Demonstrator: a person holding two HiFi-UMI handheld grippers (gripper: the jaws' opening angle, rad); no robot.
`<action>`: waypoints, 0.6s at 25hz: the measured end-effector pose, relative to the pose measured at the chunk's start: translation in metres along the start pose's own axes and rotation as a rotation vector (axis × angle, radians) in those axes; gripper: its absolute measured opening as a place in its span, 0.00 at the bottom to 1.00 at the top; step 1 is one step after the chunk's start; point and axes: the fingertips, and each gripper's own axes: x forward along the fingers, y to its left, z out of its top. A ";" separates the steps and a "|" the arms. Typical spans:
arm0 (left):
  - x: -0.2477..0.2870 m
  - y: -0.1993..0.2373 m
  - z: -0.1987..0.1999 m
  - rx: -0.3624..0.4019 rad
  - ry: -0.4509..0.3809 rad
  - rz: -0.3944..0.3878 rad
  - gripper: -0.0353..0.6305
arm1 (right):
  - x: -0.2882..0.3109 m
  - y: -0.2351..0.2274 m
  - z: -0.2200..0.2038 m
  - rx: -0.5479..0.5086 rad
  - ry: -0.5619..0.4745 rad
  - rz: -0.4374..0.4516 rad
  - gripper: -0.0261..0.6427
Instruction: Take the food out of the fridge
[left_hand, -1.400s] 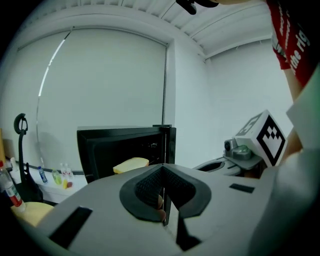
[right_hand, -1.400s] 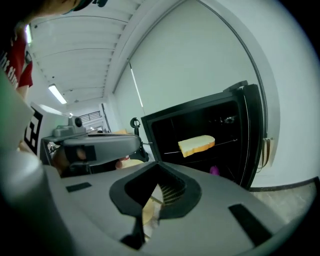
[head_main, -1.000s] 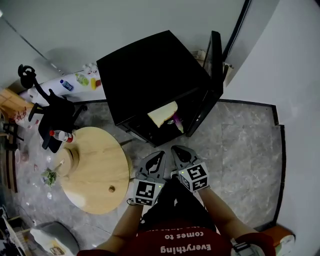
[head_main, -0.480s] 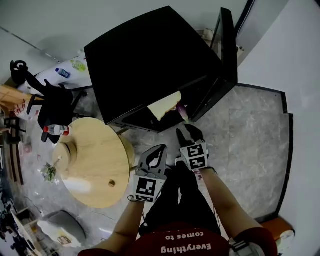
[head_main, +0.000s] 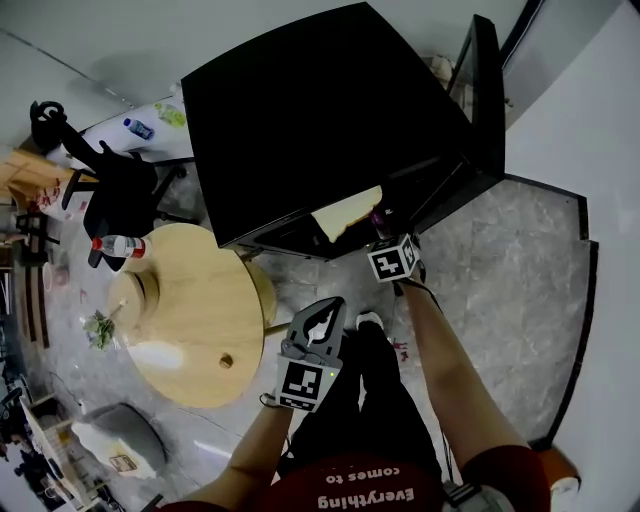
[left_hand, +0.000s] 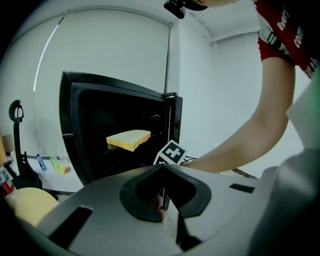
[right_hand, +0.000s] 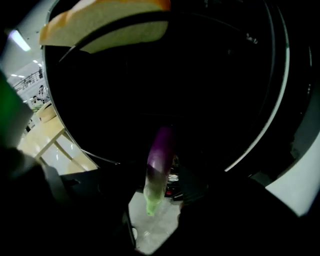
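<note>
head view: a grey marbled tile floor meets plain white walls. a black fridge stands with its door swung open, and beside it are a round wooden table carrying a bottle, and a black office chair. a slice of bread lies on an upper shelf at the fridge mouth, and a sliver of purple eggplant shows just below it. the right gripper reaches into the opening, while the left gripper hangs back over the floor, its jaws clenched together on nothing. left gripper view: the bread sits flat on its shelf inside the dark fridge, and the right gripper's marker cube is at the lower edge of the opening. right gripper view: the eggplant lies low in the fridge under the bread. its long axis runs nearly straight away from the camera, purple body inward and green stem end pointing out toward the gripper. the right jaws have just been opening and stand released and wide, with the stem end in the gap between them. i cannot tell whether either jaw touches it.
</note>
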 end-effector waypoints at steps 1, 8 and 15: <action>0.000 -0.002 0.001 -0.003 -0.002 -0.004 0.06 | 0.005 -0.001 -0.003 -0.001 0.021 0.002 0.36; 0.013 -0.003 -0.004 -0.039 -0.008 0.001 0.06 | 0.019 0.000 -0.013 0.019 0.077 0.018 0.36; 0.057 0.012 -0.058 -0.224 0.083 0.094 0.06 | 0.019 0.002 -0.014 0.067 0.062 0.060 0.30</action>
